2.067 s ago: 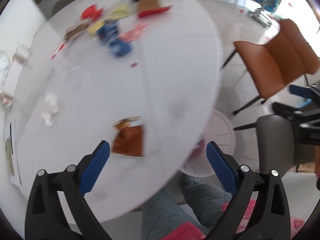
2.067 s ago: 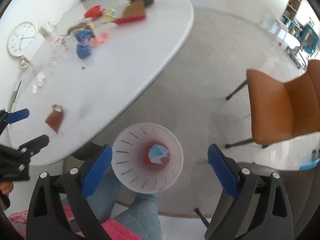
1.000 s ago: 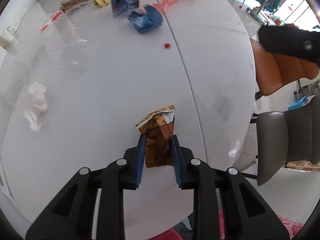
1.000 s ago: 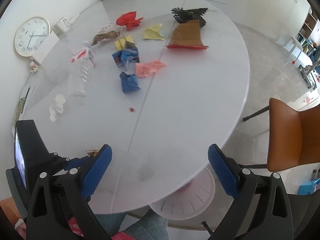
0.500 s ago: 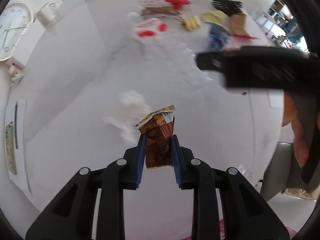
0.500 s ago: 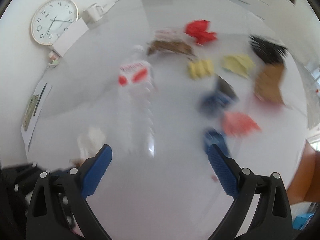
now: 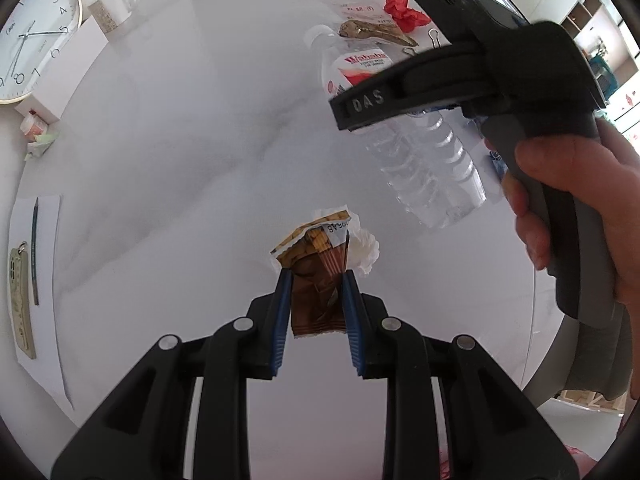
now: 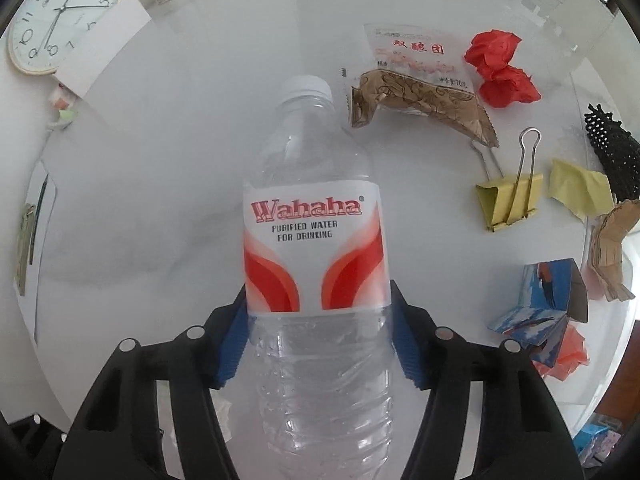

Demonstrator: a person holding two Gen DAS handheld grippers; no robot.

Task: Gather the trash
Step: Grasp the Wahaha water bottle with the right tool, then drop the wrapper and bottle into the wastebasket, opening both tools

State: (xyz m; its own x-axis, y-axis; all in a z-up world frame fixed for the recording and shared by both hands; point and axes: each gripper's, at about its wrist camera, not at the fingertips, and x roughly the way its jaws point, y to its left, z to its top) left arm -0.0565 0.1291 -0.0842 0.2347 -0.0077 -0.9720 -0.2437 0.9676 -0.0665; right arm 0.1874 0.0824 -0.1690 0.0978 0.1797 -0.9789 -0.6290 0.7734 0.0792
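Jaws of the right gripper (image 8: 318, 332) have just been closing and now pinch a clear bottle (image 8: 316, 264) lying on the white desk (image 8: 168, 184); its label reads "Wahaha, purified water for drinking". Jaws of the left gripper (image 7: 316, 312) pinch a brown wrapper (image 7: 316, 280) above a crumpled tissue (image 7: 366, 246).

A home dining room: white round table (image 7: 180, 160), wall clock (image 8: 60, 12), mug (image 7: 114, 6).

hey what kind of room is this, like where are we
Probably a dining or meeting area indoors. A large white table is strewn with litter: a plastic water bottle, a crumpled red paper, snack wrappers. A wall clock leans at the table's edge, beside a mug.
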